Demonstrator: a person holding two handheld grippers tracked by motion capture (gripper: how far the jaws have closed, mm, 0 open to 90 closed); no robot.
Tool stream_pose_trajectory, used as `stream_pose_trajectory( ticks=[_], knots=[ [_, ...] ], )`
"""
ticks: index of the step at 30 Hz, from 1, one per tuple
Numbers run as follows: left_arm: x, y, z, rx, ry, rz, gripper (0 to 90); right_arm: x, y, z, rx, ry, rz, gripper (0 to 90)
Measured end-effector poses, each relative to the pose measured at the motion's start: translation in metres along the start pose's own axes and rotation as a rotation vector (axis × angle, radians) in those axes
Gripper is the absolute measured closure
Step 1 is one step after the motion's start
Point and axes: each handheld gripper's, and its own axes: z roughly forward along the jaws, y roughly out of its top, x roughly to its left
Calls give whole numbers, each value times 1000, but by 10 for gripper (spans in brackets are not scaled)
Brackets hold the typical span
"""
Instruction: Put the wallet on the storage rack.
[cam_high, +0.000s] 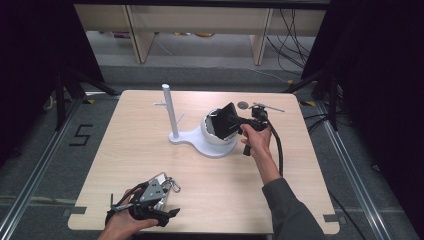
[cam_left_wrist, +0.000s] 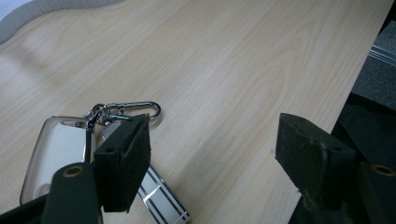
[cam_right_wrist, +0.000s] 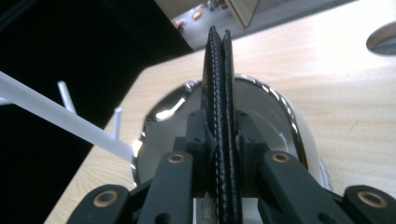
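Holding the black wallet edge-up in my right hand-held gripper, so it drops into the bowl beneath; left hand-held gripper wide beside keys.

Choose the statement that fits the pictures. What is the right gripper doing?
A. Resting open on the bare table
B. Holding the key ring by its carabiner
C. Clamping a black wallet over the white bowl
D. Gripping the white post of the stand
C: the right gripper has its jaws pressed on both sides of the black wallet, which stands on edge over the white bowl.
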Motion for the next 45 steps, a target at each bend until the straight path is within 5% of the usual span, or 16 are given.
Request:
stream_pose_trajectory(
  ticks=[8,10,15,17,18,19,21,22,24,25,27,34,44,45],
  knots=[
    [-2,-1,3,0,-9,2,262,-4,-6,8,15,-19,1,786],
    [-1,0,4,17,-9,39,262,-3,-5,8,27,-22,12,773],
    [0,-1,3,11,-4,10,260,-1,-3,5,51,-54,18,561],
    [1,-1,2,12,-9,14,258,-5,-1,1,63,-75,-22,484],
    [1,-1,2,6,-8,-3,257,-2,0,-3,66,-86,8,448],
    [2,-1,1,8,-5,12,257,-5,3,-8,52,-96,-30,416],
    [3,-1,1,10,-3,1,256,-1,5,-16,55,-124,8,365],
    [4,-2,2,-1,-1,-1,255,-7,6,-25,24,-131,-60,351],
    [5,-2,2,6,10,2,254,-8,6,-30,19,-132,-54,340],
    [6,-3,2,7,13,7,254,-5,4,-36,21,-128,3,330],
    [7,-4,2,7,8,-7,254,-11,0,-49,-5,-144,-79,321],
    [9,-4,1,5,17,-12,254,-9,-19,-77,30,-188,-178,306],
    [15,-6,-5,3,71,7,253,-4,-46,-106,75,-169,-212,280],
    [17,-7,-7,5,75,7,253,-1,-53,-109,93,-183,-245,271]
  ],
)
